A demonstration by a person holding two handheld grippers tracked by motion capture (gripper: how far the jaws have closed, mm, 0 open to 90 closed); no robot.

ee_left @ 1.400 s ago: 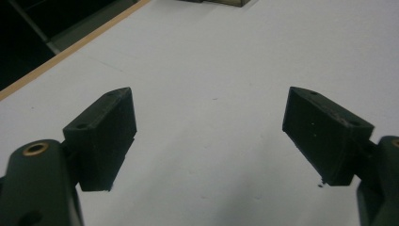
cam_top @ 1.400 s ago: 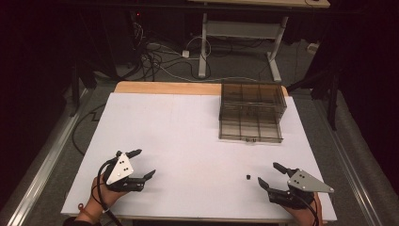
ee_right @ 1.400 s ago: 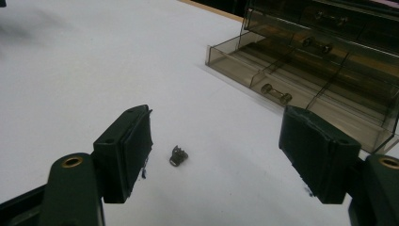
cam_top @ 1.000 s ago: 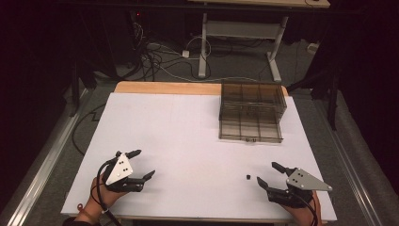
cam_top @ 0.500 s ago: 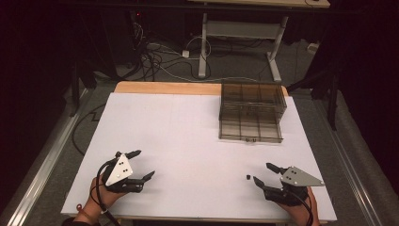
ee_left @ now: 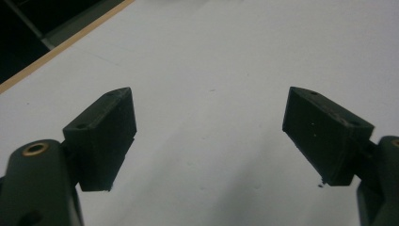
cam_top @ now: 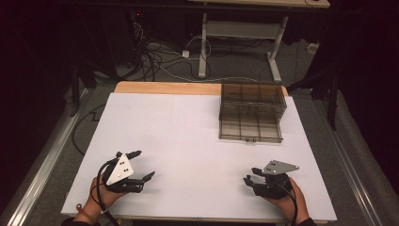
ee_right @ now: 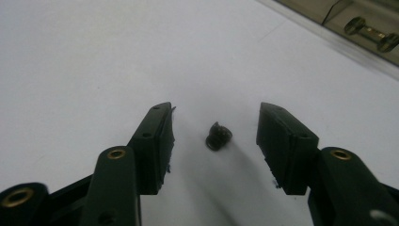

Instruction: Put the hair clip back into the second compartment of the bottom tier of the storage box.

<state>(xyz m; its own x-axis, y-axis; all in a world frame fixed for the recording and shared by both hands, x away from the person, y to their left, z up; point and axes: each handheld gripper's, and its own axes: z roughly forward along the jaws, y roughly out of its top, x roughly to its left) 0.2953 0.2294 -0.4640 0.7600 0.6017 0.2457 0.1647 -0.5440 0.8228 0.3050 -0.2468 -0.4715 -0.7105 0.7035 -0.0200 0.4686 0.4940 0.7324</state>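
Note:
A small black screw lies on the white table sheet, between the two jaws of my right gripper. The jaws have just been closing, but gaps remain on both sides of the screw and neither pad touches it. In the high view the right gripper sits near the front right of the sheet, its tips low over the surface. My left gripper rests at the front left, open wide with only bare sheet between its jaws.
A smoky translucent drawer box with several compartments stands at the back right, its front knob visible in the right gripper view. A wooden table edge runs along the back. Cables lie on the floor beyond.
My right gripper has slid left along the front of the sheet and lowered around the small black screw, with its jaws narrower than before. The left gripper has stayed put.

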